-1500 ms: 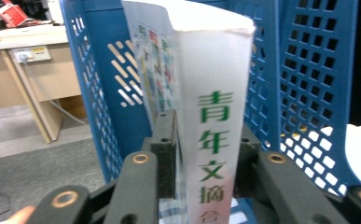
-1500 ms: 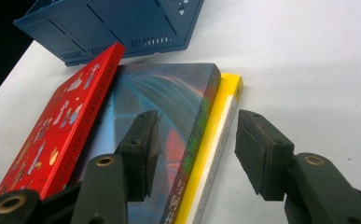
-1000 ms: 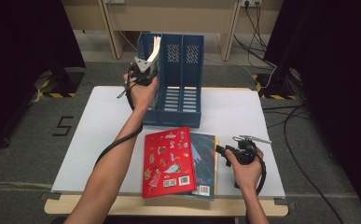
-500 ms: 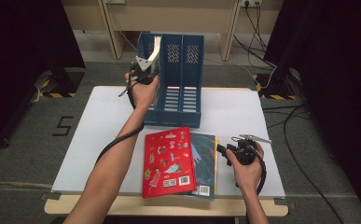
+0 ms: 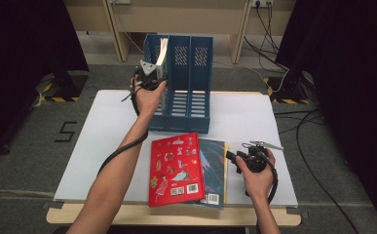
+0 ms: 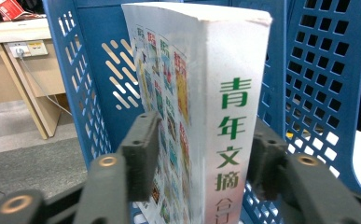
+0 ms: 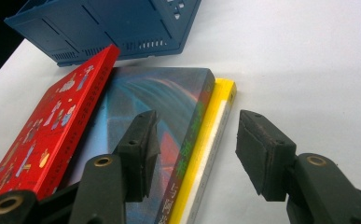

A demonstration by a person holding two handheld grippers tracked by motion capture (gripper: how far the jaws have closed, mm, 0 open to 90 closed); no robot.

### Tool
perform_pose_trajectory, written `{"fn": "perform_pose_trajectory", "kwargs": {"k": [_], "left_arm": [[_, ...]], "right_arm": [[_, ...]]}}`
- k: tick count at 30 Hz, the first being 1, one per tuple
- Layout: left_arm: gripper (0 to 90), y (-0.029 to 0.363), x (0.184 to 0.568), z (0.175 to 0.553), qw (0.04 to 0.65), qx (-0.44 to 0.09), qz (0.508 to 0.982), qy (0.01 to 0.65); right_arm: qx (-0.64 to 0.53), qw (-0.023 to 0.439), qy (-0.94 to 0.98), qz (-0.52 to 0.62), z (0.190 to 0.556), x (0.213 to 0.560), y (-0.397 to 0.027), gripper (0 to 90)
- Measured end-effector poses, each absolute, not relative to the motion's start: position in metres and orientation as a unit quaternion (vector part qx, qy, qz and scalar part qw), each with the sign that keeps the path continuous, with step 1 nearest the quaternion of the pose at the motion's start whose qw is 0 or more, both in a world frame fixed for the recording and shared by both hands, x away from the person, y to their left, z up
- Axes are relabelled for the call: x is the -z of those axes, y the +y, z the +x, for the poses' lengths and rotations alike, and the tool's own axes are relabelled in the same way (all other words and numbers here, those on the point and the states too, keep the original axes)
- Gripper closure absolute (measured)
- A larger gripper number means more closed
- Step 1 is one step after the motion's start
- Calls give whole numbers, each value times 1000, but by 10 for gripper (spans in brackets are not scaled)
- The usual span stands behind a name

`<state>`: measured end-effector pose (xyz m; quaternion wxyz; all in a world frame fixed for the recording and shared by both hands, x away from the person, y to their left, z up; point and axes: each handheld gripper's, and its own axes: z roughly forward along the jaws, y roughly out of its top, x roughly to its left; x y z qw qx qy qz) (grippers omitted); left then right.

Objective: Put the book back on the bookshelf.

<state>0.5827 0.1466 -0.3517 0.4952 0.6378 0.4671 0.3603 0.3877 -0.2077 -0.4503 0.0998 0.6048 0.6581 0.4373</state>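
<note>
A thick white book (image 6: 206,93) with green characters on its spine stands upright in the left slot of the blue file rack (image 5: 186,92). My left gripper (image 6: 201,135) straddles its near edge. Its jaws have just been opening and the pads stand off the covers, with the book between them. A red book (image 5: 175,168) lies on a dark blue book (image 5: 214,165) and a thin yellow one (image 7: 215,121) at the table's front. My right gripper (image 7: 199,119) is open at the stack's right edge. Its jaws have just been closing slightly, with the yellow book's edge below the gap.
The white table (image 5: 108,126) carries the rack at the back middle and the stack at the front middle. Desks and cables stand on the floor behind. The rack's middle and right slots (image 5: 198,63) hold nothing.
</note>
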Motion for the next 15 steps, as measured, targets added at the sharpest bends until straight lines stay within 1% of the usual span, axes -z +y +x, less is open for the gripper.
{"fn": "perform_pose_trajectory", "kwargs": {"k": [6,15], "left_arm": [[432,149,349,575,498,-358,642,460],[419,156,346,562,505,-351,635,467]], "right_arm": [[-440,100,660,601,388,451,-206,491],[-438,98,662,601,388,452,-203,497]]}}
